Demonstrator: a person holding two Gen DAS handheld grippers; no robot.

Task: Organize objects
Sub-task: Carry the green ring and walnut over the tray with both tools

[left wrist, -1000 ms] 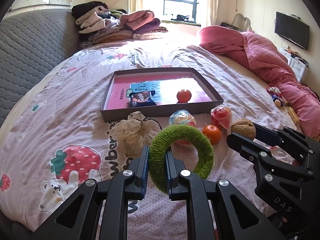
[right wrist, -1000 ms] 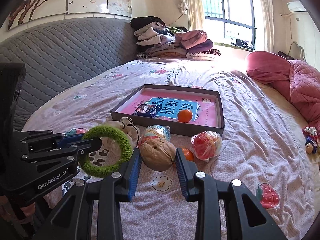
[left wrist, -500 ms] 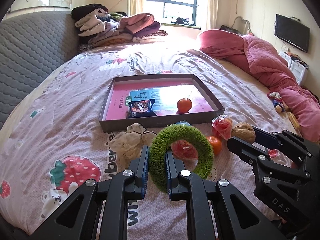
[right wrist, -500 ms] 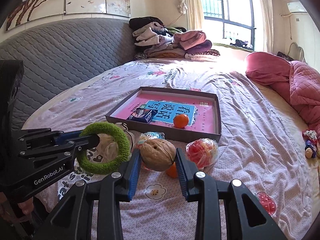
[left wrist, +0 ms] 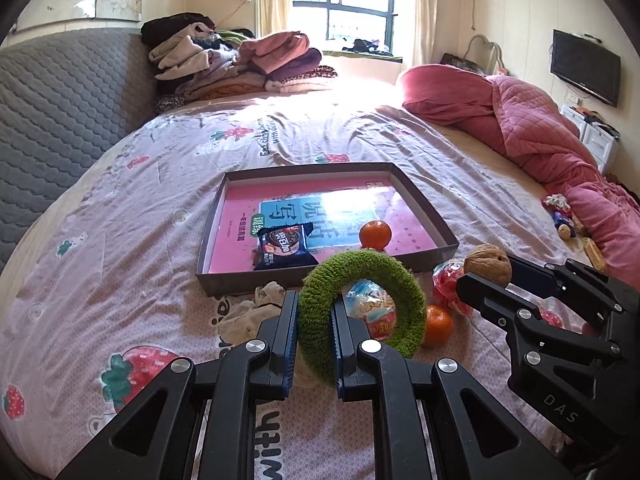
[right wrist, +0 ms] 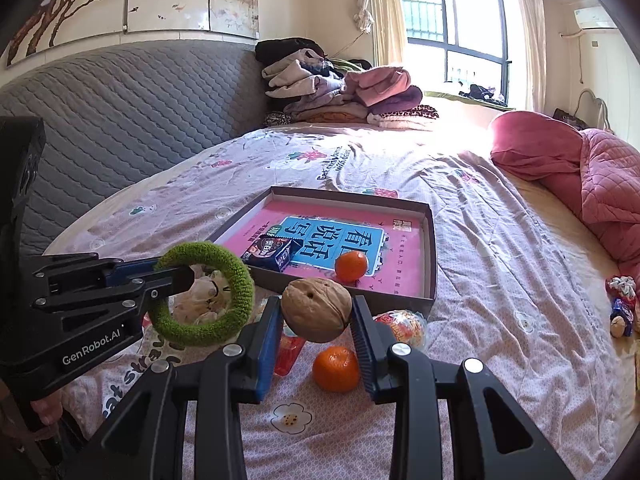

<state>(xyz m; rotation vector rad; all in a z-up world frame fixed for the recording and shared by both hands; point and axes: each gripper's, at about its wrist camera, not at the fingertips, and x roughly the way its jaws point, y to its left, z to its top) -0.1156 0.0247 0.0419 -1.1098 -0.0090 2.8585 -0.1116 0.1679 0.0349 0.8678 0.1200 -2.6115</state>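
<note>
My left gripper (left wrist: 314, 312) is shut on a fuzzy green ring (left wrist: 362, 308), held upright above the bed; the same ring (right wrist: 204, 288) shows at the left of the right wrist view. My right gripper (right wrist: 316, 316) is shut on a brown walnut (right wrist: 316, 309), and that walnut (left wrist: 488, 266) appears at the right of the left wrist view. Both hang just short of a shallow grey box (left wrist: 416, 270) with a pink printed floor. Inside lie a dark snack packet (left wrist: 282, 248) and an orange (left wrist: 375, 234).
On the sheet before the box lie a second orange (right wrist: 335, 368), a red wrapped snack (right wrist: 404, 326), a round wrapped sweet (left wrist: 370, 308) and a cream cloth scrunchie (left wrist: 250, 312). A pink quilt (right wrist: 600, 184) fills the right side, folded clothes (left wrist: 240, 68) the far end.
Both grippers have moved forward toward the box with their loads still held. The box and the loose items on the sheet now sit closer and lower in both views.
</note>
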